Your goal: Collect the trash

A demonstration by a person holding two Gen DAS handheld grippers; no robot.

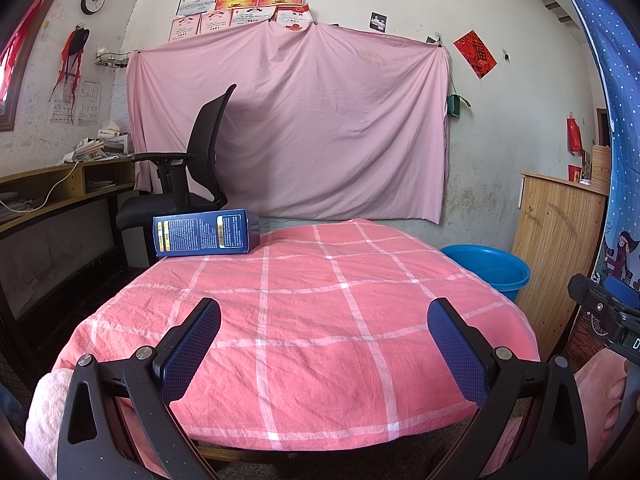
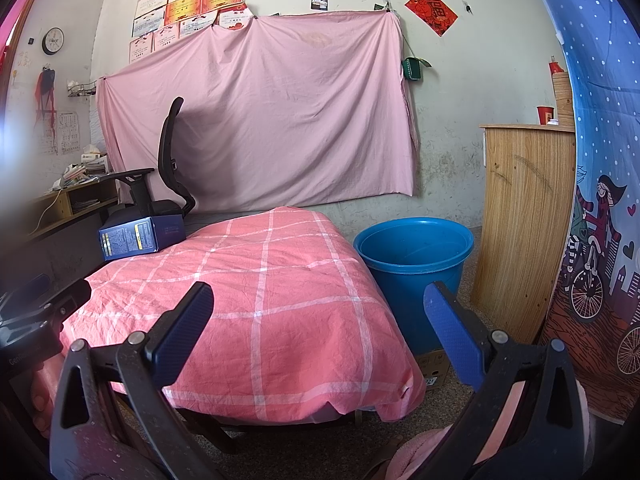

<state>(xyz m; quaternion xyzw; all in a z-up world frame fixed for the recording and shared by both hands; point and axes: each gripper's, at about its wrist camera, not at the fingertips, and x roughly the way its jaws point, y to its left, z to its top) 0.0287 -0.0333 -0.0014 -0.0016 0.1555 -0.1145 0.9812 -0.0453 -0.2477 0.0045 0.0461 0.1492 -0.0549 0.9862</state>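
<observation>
In the left wrist view, the left gripper holds its fingers wide and empty; the dark blue carton lies ahead-left at the pink checked bed's far corner, long axis crosswise.

In the right wrist view, the right gripper, equally wide, sits farther from the carton, nearer the blue bucket. The left hand looks better placed.

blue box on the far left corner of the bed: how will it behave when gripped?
The blue box looks like printed carton: probably light, and may dent under a hard squeeze. It lies flat, so unlikely to tip. Its glossy sides could slip on the checked cover.
</observation>
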